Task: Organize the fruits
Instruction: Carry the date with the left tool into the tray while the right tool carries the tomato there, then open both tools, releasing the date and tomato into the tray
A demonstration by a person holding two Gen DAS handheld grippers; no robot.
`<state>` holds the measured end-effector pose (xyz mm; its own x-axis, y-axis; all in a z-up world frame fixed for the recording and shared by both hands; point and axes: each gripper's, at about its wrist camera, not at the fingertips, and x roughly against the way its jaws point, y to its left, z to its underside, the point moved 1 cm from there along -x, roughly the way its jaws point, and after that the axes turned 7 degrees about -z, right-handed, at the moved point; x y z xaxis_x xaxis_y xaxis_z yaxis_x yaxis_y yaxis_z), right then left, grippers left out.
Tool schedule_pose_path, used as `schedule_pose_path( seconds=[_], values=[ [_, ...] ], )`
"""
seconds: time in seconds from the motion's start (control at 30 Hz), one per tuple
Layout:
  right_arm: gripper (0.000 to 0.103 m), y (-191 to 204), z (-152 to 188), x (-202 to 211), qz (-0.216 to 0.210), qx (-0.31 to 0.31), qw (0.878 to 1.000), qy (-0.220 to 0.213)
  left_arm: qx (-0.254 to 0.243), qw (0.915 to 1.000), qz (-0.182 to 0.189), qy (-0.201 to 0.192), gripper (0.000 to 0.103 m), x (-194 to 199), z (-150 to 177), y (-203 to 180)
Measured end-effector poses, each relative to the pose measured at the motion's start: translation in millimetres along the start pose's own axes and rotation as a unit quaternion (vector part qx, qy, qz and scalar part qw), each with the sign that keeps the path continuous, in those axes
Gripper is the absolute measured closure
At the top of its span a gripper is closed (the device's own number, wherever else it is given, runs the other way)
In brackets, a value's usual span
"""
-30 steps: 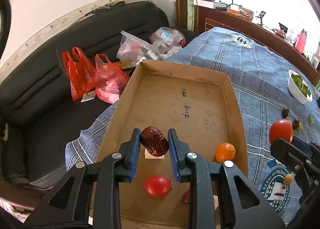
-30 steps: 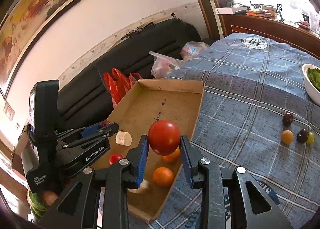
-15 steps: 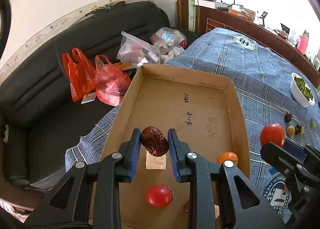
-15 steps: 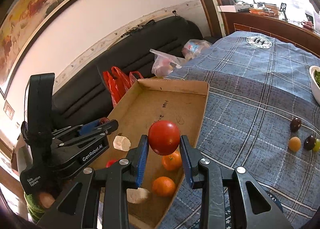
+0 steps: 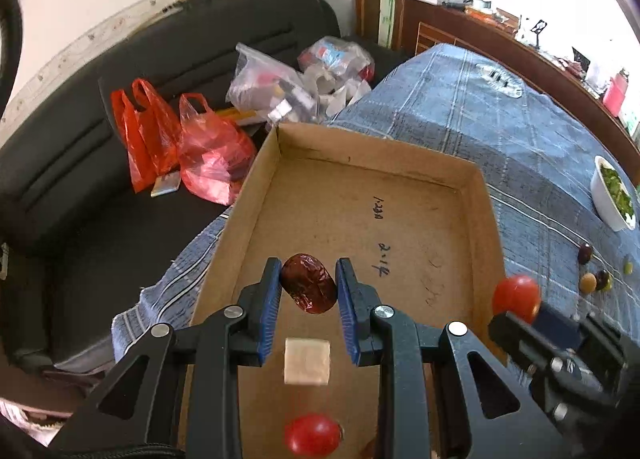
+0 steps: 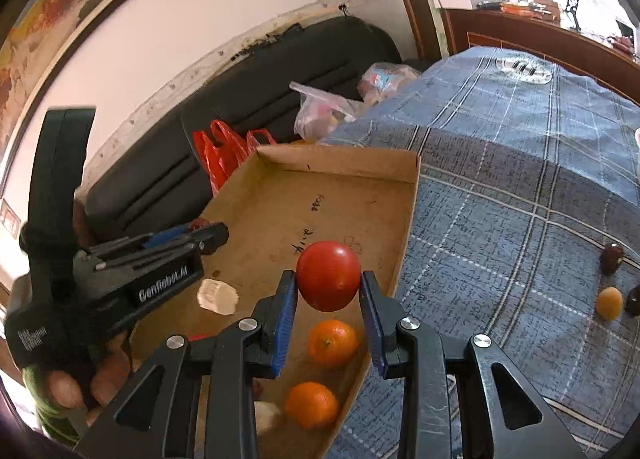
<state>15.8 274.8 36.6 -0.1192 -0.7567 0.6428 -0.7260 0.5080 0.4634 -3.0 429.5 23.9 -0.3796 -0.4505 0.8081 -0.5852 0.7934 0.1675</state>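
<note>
Your left gripper (image 5: pixel 308 291) clamps a wrinkled red date (image 5: pixel 308 289) above the cardboard box (image 5: pixel 486 243). Your right gripper (image 6: pixel 329 291) pinches a red tomato (image 6: pixel 328 275) over the box's right side, above two oranges (image 6: pixel 333 342).

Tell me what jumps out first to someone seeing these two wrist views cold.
Two fruits held in mid-air over the cardboard tray: the right gripper clamps a shiny red tomato, and the left gripper pinches a wrinkled dark red date. Next, the bright colours on the tray floor, two oranges near its right wall. Small fruits lie loose on the blue plaid tablecloth.
</note>
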Motion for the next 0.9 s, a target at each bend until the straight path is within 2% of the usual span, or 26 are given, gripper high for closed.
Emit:
schedule_pose_path(
  seconds=[0.3, 0.5, 0.57, 0.63, 0.7, 0.73, 0.9],
  values=[
    [0.072, 5.0, -3.4, -37.8, 0.008, 0.022, 0.999, 0.031, -0.012, 0.9984, -0.033, 0.044, 0.078, -39.9, -4.7, -8.4],
    [0.071, 2.5, 1.7, -56.9, 0.015, 0.030, 0.998, 0.057, -0.016, 0.9969, -0.044, 0.064, 0.076, -48.4, -3.8, -11.1],
    [0.070, 5.5, 2.9, -57.9, 0.017, 0.036, 0.998, 0.057, -0.017, 0.9965, -0.049, 0.065, 0.073, -48.4, -5.1, -11.6],
    [0.070, 5.6, 1.8, -57.4, 0.018, 0.031, 0.997, 0.062, -0.013, 0.9965, -0.049, 0.067, 0.064, -46.8, -5.6, -9.4],
    [0.063, 5.8, 1.3, -53.3, 0.016, 0.030, 0.998, 0.058, -0.003, 0.9969, -0.046, 0.064, 0.063, -42.4, -5.0, -3.9],
    [0.056, 5.6, 0.7, -51.1, 0.021, 0.028, 0.998, 0.057, 0.001, 0.9968, -0.049, 0.062, 0.059, -39.2, -4.7, -1.3],
    [0.055, 7.8, 0.9, -30.0, 0.016, 0.022, 0.999, 0.039, 0.011, 0.9972, -0.062, 0.040, 0.056, -17.4, 2.0, 7.5]
  ],
)
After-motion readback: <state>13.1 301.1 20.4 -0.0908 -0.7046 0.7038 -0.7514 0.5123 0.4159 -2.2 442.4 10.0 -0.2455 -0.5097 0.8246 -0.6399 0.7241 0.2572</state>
